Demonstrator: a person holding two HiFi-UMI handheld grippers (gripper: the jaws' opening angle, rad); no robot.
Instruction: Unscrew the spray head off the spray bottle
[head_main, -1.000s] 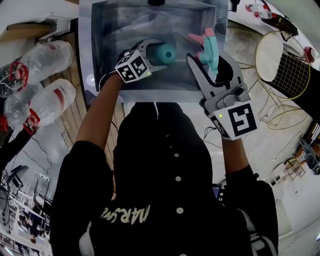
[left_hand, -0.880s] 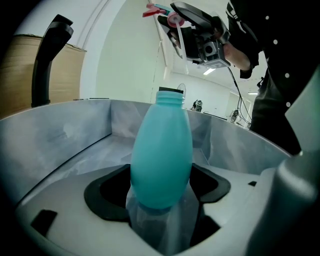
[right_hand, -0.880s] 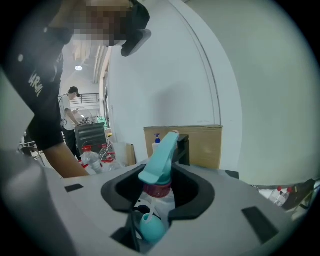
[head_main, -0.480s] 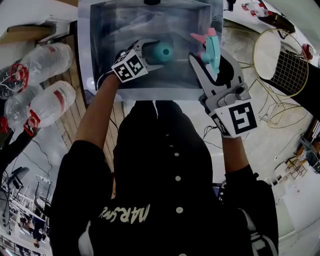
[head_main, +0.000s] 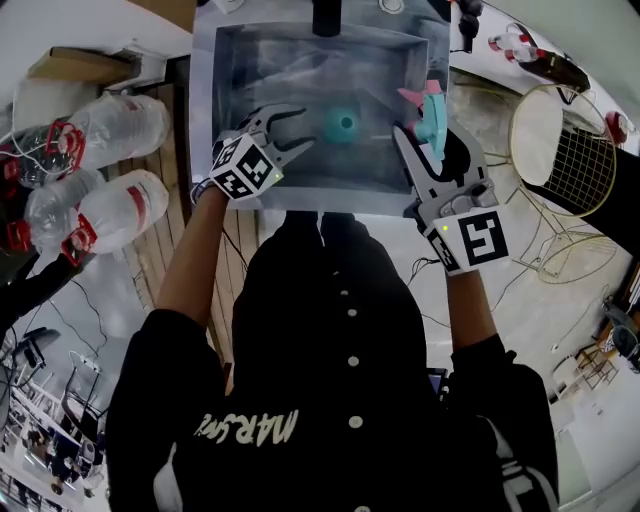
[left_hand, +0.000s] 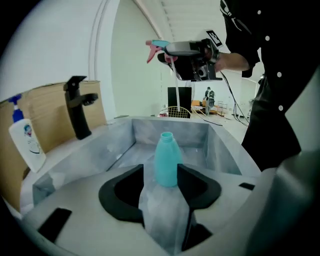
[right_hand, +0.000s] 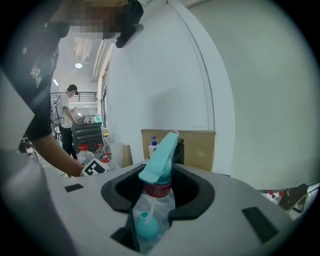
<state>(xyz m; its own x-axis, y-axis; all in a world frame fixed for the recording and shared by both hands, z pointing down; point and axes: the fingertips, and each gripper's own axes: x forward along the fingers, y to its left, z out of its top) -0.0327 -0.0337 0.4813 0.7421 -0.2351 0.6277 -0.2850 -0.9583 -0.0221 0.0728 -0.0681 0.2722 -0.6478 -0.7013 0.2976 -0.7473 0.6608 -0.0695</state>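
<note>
The teal spray bottle stands upright on the floor of the grey sink, its neck bare. My left gripper is just left of it and apart from it. Its jaws are closing with nothing between them. My right gripper is over the sink's right rim, shut on the teal spray head at its pink collar. The head's dip tube hangs down, and the bottle shows below it.
A black faucet stands at the sink's far edge, with a soap pump bottle and a cardboard box beside it. Large water jugs lie at the left. A gold wire basket stands at the right.
My left gripper has let go of the bottle and drawn back to the left. The bottle now stands by itself in the sink. The right gripper still holds the spray head.
</note>
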